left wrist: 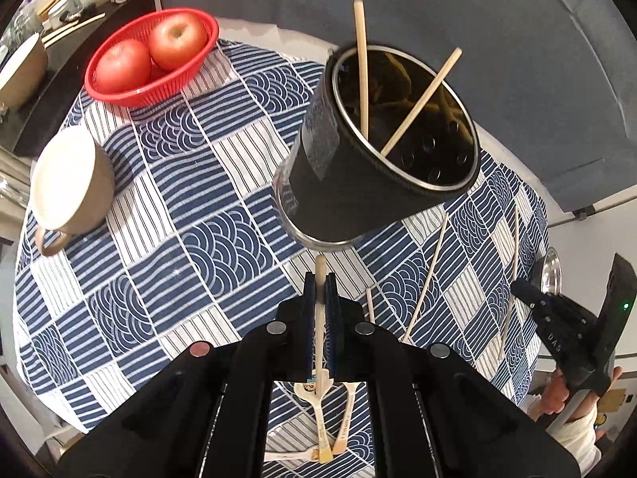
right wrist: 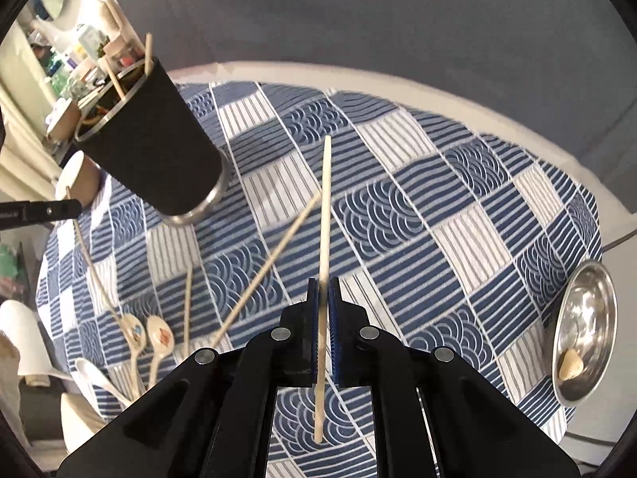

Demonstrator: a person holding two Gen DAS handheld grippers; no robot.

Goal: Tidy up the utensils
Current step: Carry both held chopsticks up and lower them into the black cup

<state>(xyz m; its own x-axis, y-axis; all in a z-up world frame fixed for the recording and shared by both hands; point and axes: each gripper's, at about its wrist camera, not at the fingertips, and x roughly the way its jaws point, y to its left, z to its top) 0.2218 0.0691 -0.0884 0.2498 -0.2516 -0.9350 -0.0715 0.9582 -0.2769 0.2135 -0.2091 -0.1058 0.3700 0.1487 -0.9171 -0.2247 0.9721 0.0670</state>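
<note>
Between my R gripper's (right wrist: pixel 323 310) pads a chopstick (right wrist: pixel 325 219) sits pinched, above the cloth (right wrist: pixel 418 207). My L gripper (left wrist: pixel 321 298) is clamped on a spoon handle (left wrist: pixel 319 290). Holder (left wrist: pixel 382 147) stands just ahead w/ 2 chopsticks inside. More chopsticks (left wrist: pixel 428 279) and spoons (right wrist: pixel 147 338) lie loose on the cloth. Apple basket (left wrist: pixel 151 59) and mug (left wrist: pixel 67 183) sit further L, steel dish (right wrist: pixel 585 334) far R.

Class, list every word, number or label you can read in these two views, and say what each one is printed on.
"DAS": on the black body of the right claw, read uncertainly at this size.
Print on the spoon handles: too small to read.
White marking on the left claw: cut off, unreadable.
Labels on the shelf bottles: blurred.
</note>
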